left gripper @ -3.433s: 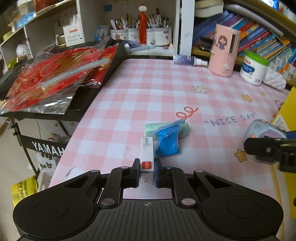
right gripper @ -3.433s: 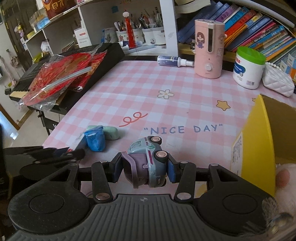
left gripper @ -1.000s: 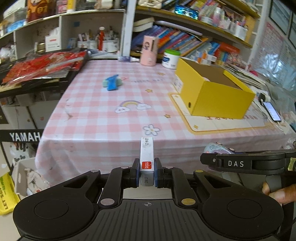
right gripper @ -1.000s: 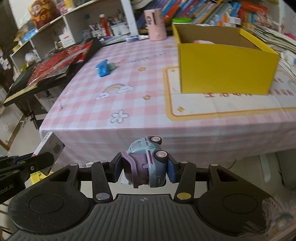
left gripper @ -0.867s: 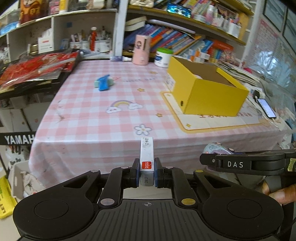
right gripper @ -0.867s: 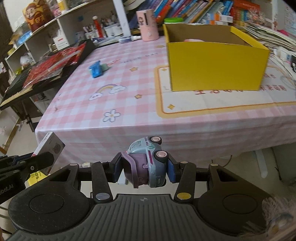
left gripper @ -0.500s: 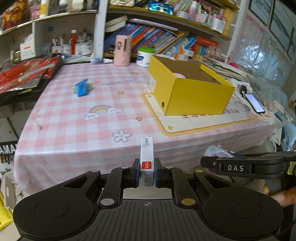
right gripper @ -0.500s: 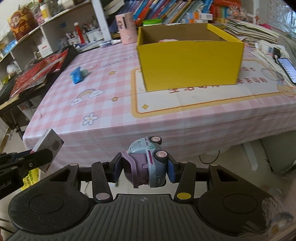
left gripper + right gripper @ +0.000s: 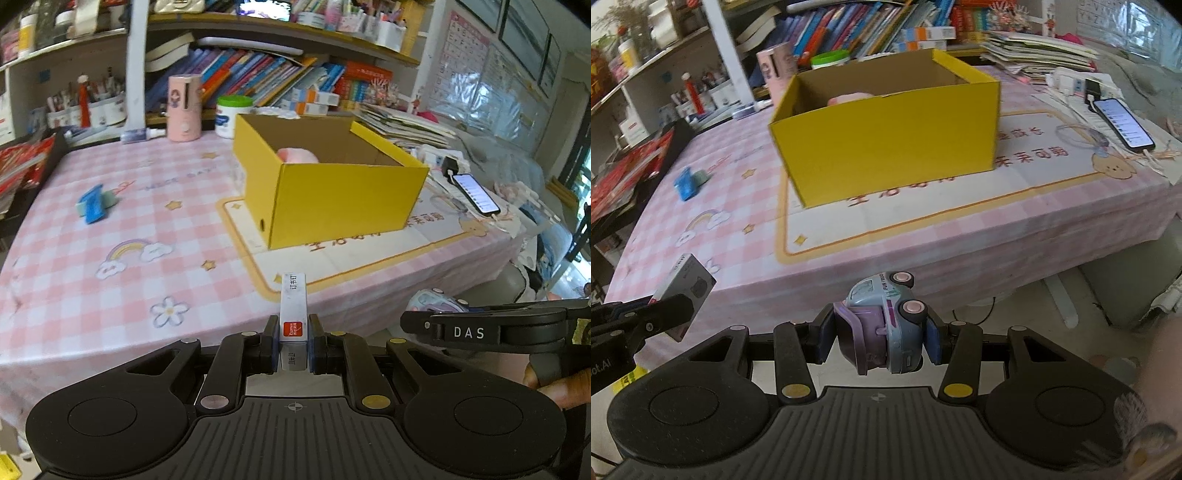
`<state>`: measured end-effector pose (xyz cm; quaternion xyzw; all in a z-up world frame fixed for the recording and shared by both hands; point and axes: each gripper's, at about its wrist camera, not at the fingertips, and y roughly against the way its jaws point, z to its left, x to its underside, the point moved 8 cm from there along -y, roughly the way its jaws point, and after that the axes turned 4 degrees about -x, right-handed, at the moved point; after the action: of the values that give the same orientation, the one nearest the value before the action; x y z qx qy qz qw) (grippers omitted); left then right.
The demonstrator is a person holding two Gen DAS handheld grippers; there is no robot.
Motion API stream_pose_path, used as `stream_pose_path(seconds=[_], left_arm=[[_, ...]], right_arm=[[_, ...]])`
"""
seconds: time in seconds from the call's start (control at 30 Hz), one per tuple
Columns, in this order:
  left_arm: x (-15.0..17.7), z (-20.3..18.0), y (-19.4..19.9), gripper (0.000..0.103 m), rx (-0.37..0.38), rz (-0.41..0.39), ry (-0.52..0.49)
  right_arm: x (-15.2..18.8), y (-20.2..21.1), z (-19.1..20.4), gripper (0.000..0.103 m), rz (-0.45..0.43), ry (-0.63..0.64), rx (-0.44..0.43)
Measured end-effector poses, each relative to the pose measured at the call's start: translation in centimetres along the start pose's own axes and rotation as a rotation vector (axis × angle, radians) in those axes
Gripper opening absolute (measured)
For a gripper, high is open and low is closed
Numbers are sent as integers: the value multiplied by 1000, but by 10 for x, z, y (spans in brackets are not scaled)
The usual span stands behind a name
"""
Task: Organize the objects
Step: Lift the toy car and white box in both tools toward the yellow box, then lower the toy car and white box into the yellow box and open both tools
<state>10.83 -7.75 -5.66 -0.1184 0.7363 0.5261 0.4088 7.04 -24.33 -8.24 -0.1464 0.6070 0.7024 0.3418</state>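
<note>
My left gripper (image 9: 293, 345) is shut on a small white box with a red label (image 9: 293, 317), held in the air off the table's front edge. My right gripper (image 9: 881, 338) is shut on a blue and purple toy car (image 9: 884, 328), also off the front edge. The white box also shows in the right wrist view (image 9: 685, 291) at the left. The toy car shows in the left wrist view (image 9: 434, 301). An open yellow cardboard box (image 9: 343, 184) stands on the table with a pink soft thing (image 9: 297, 155) inside. A blue and green packet (image 9: 95, 203) lies on the pink checked tablecloth (image 9: 110, 236) at the left.
A phone (image 9: 474, 194) on a cable lies at the table's right edge. A pink dispenser (image 9: 184, 107), a white jar with a green lid (image 9: 233, 116) and a spray bottle (image 9: 140, 136) stand at the back. Bookshelves rise behind. A black keyboard with red bags (image 9: 624, 170) is at the left.
Both grippers have drawn back from the table and swung right, still holding the white box and the toy car. The yellow box now sits ahead of them.
</note>
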Motion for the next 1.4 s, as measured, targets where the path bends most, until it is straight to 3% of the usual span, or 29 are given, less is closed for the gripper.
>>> stream_pose_path(seconds=[0.47, 1.0, 1.4], left_arm=[[-39, -32, -29, 13, 20, -49, -21], [-122, -53, -67, 13, -29, -173, -4], [-148, -64, -115, 13, -101, -137, -5]], right_arm=[[-45, -16, -39, 45, -6, 5, 3], [-161, -23, -64, 45, -187, 101, -65], [-215, -65, -66, 42, -192, 194, -152]])
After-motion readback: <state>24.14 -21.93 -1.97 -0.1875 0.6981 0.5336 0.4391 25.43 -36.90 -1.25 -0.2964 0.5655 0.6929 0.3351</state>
